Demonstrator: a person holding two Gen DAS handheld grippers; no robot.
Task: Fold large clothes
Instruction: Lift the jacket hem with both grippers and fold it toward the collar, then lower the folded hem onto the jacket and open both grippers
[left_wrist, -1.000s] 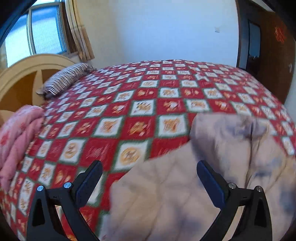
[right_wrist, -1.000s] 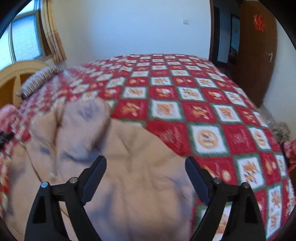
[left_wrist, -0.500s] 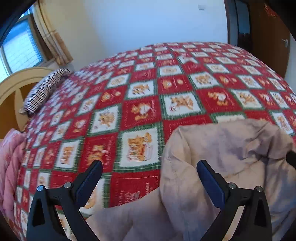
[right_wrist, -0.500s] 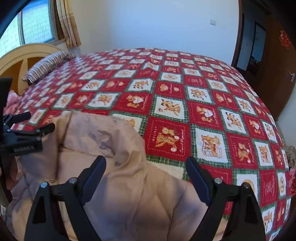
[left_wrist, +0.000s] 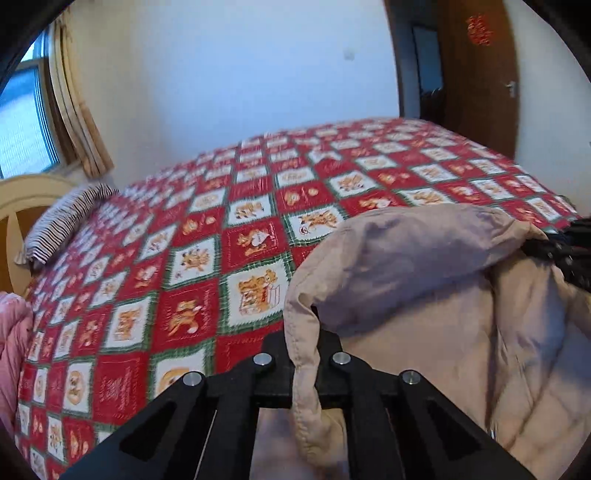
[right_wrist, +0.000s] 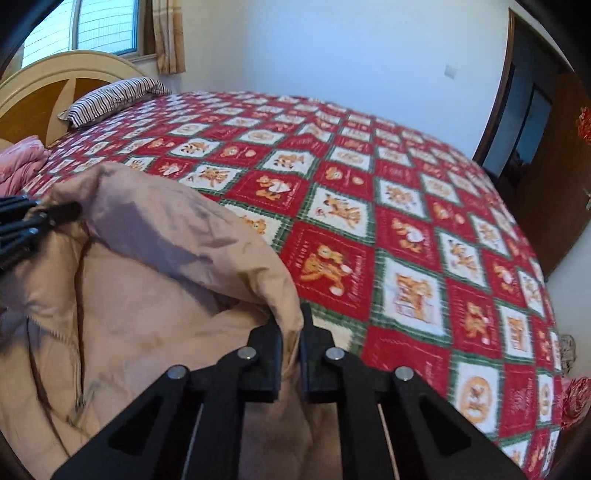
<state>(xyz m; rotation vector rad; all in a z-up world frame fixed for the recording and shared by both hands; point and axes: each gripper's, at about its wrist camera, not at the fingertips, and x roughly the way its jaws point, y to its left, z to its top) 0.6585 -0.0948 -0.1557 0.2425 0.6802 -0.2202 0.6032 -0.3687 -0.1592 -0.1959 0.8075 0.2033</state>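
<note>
On the near part of a bed spread with a red, white and green checked quilt with bear pictures (right_wrist: 406, 229) lies a large beige padded coat (right_wrist: 155, 295), quilted in soft puffy panels, its fabric rumpled and its zip running down the open front at the left of the right wrist view. A rounded fold along its far edge, greyish in the shade, stands up from the bedspread. Both tools have just been closing: the left gripper (left_wrist: 303, 373) is clamped on the stitched hem at one end of that edge, and the right gripper (right_wrist: 290, 363) is pinched on the other end, fabric between its black pads. A striped pillow (right_wrist: 110, 98) rests near the cream headboard (right_wrist: 55, 77).
</note>
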